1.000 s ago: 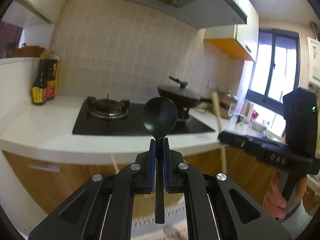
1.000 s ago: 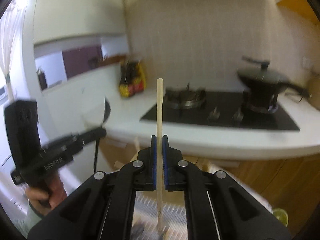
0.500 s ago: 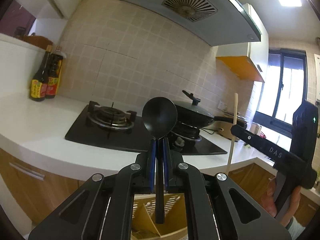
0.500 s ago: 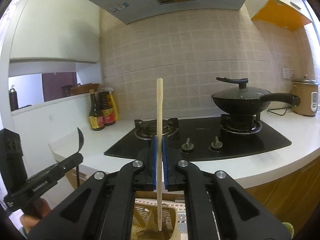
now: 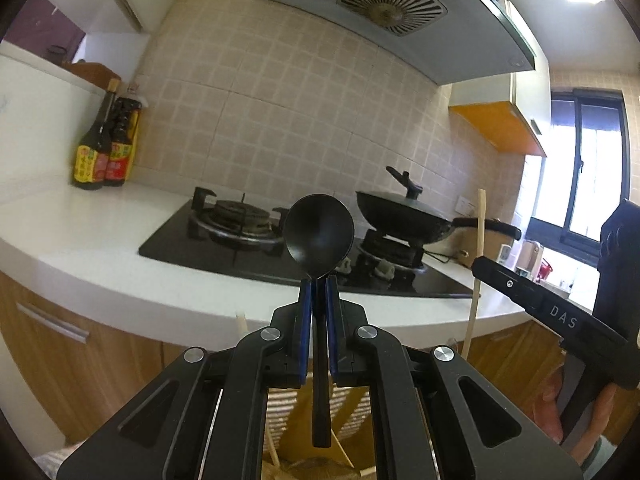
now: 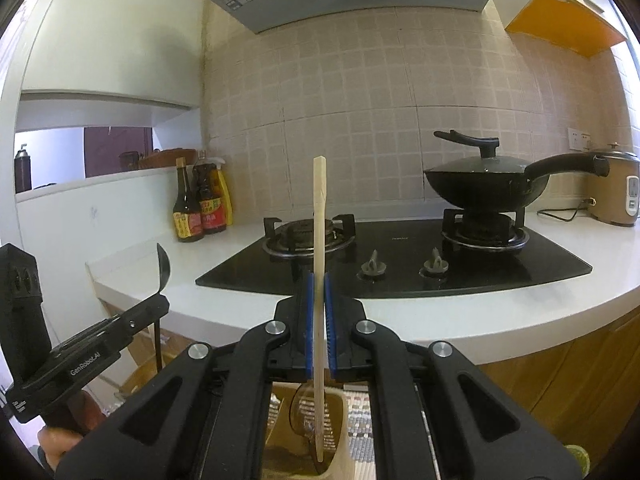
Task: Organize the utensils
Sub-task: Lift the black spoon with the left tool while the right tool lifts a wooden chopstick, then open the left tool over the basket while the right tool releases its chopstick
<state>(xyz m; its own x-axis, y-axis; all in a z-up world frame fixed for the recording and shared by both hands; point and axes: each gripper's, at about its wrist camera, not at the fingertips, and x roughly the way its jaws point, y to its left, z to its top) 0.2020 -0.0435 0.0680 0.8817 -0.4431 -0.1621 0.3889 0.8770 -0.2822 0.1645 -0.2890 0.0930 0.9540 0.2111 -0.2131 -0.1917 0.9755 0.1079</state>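
My left gripper [image 5: 319,284] is shut on a black spoon [image 5: 319,234], held upright with the bowl up and the handle end hanging over a beige slotted utensil holder [image 5: 304,432]. My right gripper [image 6: 319,280] is shut on a wooden chopstick [image 6: 319,216], held upright with its lower tip inside the same holder [image 6: 338,456], beside a clear spoon [image 6: 300,412] standing in it. Each gripper shows in the other's view: the right one [image 5: 480,268] with the chopstick [image 5: 480,232], the left one [image 6: 160,304] with the black spoon [image 6: 163,266].
A white counter [image 6: 460,320] carries a black gas hob [image 6: 400,256], a lidded black wok [image 6: 480,184], sauce bottles [image 6: 200,208] at the left and a rice cooker [image 6: 616,188] at the right. Wooden cabinet fronts [image 5: 60,344] stand below.
Both grippers have shifted a little with their utensils over the holder; the holder shows more fully beneath them. The grips have not changed.
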